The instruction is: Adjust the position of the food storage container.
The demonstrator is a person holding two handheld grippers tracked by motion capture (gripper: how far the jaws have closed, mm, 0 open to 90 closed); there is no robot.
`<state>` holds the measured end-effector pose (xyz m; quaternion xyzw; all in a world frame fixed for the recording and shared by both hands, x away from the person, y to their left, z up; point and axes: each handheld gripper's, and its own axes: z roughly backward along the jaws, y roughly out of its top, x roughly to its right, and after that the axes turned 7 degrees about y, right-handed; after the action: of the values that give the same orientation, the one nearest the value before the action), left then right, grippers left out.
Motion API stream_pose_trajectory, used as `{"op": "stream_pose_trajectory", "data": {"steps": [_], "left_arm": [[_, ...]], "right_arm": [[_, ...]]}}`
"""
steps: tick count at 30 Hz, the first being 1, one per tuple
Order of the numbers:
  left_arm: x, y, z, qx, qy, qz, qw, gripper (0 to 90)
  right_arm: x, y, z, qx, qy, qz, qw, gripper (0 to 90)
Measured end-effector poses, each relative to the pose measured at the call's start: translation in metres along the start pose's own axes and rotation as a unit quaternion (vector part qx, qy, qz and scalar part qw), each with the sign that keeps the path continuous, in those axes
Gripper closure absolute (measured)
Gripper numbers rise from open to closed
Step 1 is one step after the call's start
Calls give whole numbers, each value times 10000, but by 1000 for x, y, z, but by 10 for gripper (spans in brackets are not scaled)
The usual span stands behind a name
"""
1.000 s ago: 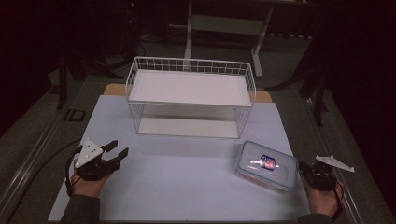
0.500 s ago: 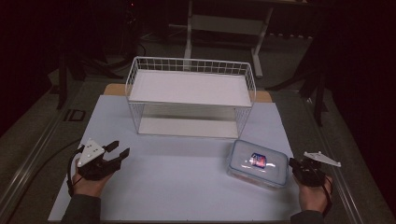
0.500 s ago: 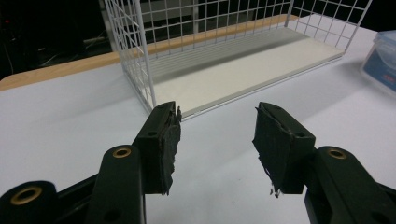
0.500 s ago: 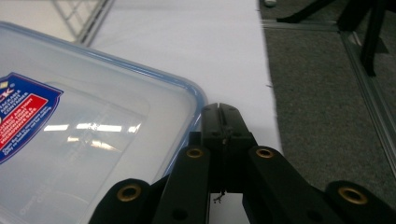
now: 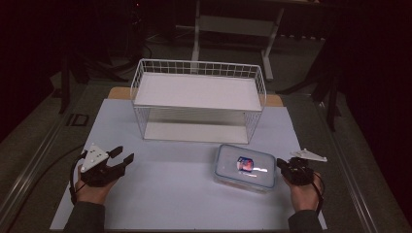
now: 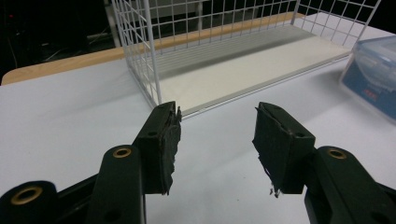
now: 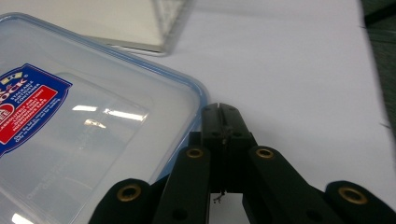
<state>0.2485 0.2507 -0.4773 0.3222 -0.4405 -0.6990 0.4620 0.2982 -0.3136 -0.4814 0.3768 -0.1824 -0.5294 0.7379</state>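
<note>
A clear plastic container (image 5: 245,167) with a blue-rimmed lid and a red and blue label lies flat on the white mat, in front of the rack's right end. My right gripper (image 5: 280,164) is shut with nothing between its jaws. Its closed tips (image 7: 220,108) rest against the right edge of the container (image 7: 70,130). At the mat's front left, my left gripper (image 5: 122,155) stands open and empty, aimed toward the rack. Its pads (image 6: 170,140) are apart over bare mat, with the container (image 6: 373,79) at the far right of that view.
A white wire rack (image 5: 199,70) with a flat upper shelf and an open lower level stands at the back middle of the mat (image 5: 170,194). Its near corner post (image 6: 152,70) stands just beyond my left jaws. Dark floor and table frames lie around the mat.
My right gripper has moved left along the mat, and the container has slid left with it, toward the middle. The left gripper has stayed still.
</note>
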Motion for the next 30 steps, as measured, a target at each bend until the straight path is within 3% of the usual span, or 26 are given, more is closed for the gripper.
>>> {"op": "stream_pose_trajectory", "data": {"steps": [8,18,30], "left_arm": [[2,0,0,-22,-16,-44,10000,491],[2,0,-2,-55,-23,-70,10000,491],[4,-1,-1,-45,-44,-101,9999,491]], "right_arm": [[-31,8,-16,-128,266,326,9990,899],[-67,15,-33,-199,655,785,9946,899],[-88,19,-45,-157,855,848,9926,898]]}}
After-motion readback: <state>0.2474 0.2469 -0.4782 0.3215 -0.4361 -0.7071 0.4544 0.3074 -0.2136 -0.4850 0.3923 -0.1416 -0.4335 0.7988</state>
